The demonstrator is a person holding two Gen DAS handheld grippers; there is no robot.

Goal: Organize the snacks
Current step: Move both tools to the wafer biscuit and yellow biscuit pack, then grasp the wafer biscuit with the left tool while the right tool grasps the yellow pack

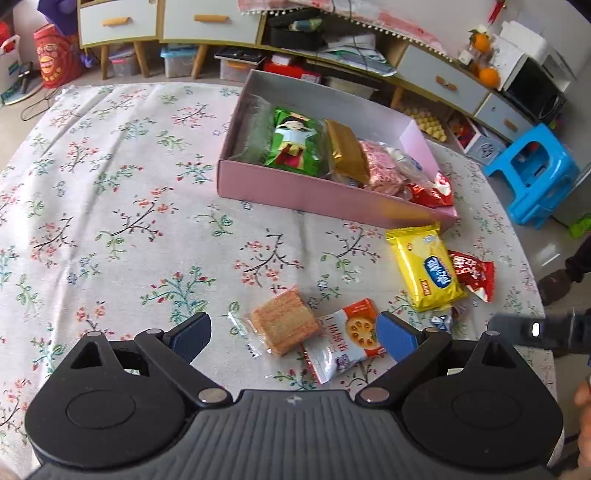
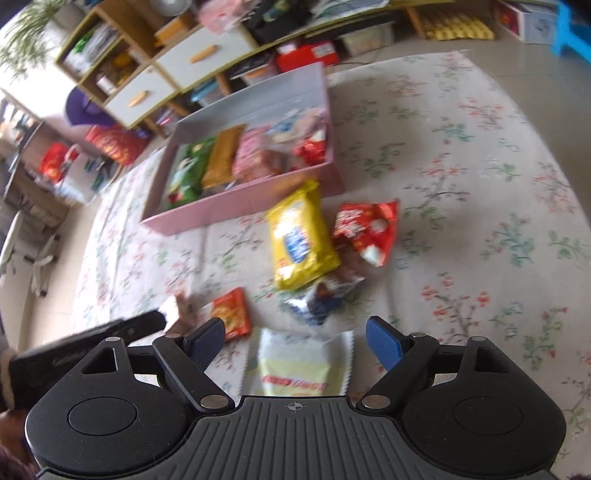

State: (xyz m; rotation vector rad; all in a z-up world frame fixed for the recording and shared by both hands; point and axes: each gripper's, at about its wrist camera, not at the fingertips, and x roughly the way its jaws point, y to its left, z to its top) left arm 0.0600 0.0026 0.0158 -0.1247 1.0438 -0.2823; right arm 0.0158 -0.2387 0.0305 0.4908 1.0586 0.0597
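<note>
A pale yellow packet (image 2: pixel 295 369) lies between the right gripper's (image 2: pixel 295 343) released fingers and a cracker pack (image 1: pixel 284 325) between the left gripper's (image 1: pixel 293 338), equally released; the pink box (image 1: pixel 314 192) beyond is part-filled, several snacks remaining on the desk (image 1: pixel 110 221).

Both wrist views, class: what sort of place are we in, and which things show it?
Most likely a home living room: a floral tablecloth covers the table, a low cabinet with drawers lines the wall, and a blue plastic stool stands on the floor.
</note>
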